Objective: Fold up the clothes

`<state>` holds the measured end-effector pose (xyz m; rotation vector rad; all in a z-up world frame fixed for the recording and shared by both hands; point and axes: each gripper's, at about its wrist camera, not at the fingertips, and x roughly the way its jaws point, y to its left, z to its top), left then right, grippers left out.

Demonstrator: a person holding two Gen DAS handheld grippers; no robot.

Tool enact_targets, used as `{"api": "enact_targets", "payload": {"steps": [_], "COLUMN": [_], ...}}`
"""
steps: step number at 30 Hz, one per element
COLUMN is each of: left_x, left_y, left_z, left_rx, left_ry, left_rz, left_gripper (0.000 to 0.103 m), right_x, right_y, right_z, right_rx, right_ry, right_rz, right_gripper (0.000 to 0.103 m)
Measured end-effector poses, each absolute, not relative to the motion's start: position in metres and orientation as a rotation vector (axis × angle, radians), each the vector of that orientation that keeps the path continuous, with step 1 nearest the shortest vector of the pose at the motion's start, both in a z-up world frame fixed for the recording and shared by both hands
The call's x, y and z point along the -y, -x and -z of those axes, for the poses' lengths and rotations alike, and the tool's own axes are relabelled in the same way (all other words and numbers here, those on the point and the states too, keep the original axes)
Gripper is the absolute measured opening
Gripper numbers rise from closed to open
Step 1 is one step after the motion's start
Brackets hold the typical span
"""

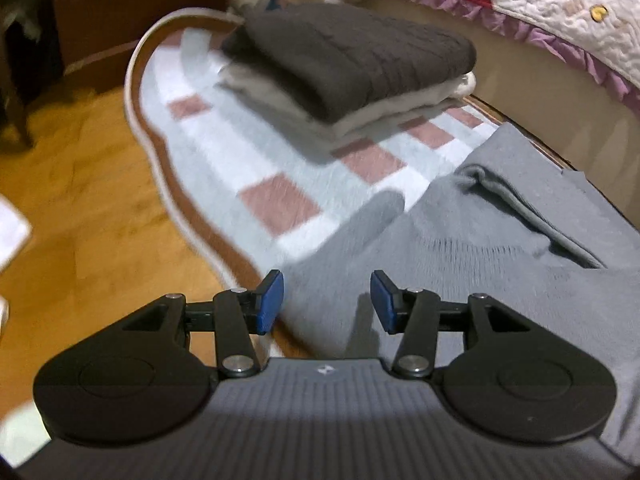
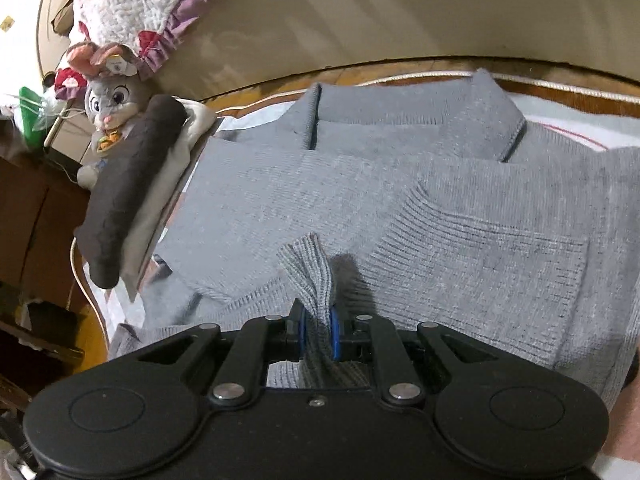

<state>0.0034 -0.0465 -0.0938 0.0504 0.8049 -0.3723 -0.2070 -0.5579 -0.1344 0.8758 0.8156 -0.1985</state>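
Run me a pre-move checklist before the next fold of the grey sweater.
1. Right gripper shut on a ribbed piece of the grey sweater: ok.
2. Left gripper holding cloth: not ok, jaws open and empty above the sweater's edge.
3. Sweater lies spread out on the rug: ok; sleeve already folded across the body.
4. Folded stack apart from the sweater: ok in the left wrist view.
5. Plush rabbit out of the way: ok, behind the stack.
6. Pinch holds a single layer: cannot tell.
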Motion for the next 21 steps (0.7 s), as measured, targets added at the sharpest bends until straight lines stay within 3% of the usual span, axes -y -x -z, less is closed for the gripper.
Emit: {"api": "enact_targets", "payload": {"steps": [3,8,10,12,14,15,16,21], "left_x": [0.059,0.079,0.082,0.078,0.080,0.083,0.087,0.116], "left_y": [-0.016,-0.041,-0.052,-0.062,-0.065,-0.064,-0.061,-0.023], "left_z": [0.098,0.120,0.127,0.130,0.129,0.128,0.126,0.099], "left_rx": [-0.794,-0.895,-0.950,-0.983,-0.983,-0.975,-0.957,-0.759], "left_ry": [-0.084,-0.137,-0.127,-0.050,-0.041,-0.054,-0.082,-0.259], "left_rz": [0.418,0.473,0.451,0.427,0.448,0.470,0.488,0.542], "left_gripper": [0.056,0.060,0.070,0.070,0.047,0.015,0.009,0.008], "right_x": [0.547,0.541,0.542,0.544,0.546,0.546,0.546,0.546], "right_y": [0.208,0.197,0.200,0.203,0.204,0.203,0.202,0.196], "right_z": [0.134,0.143,0.142,0.142,0.142,0.144,0.146,0.164], "right_rx": [-0.838,-0.886,-0.888,-0.883,-0.880,-0.887,-0.895,-0.939], "right_ry": [-0.875,-0.892,-0.911,-0.936,-0.952,-0.956,-0.960,-1.007], "right_rz": [0.199,0.177,0.178,0.183,0.179,0.174,0.169,0.131], "right_gripper": [0.017,0.021,0.035,0.050,0.050,0.052,0.053,0.054]}}
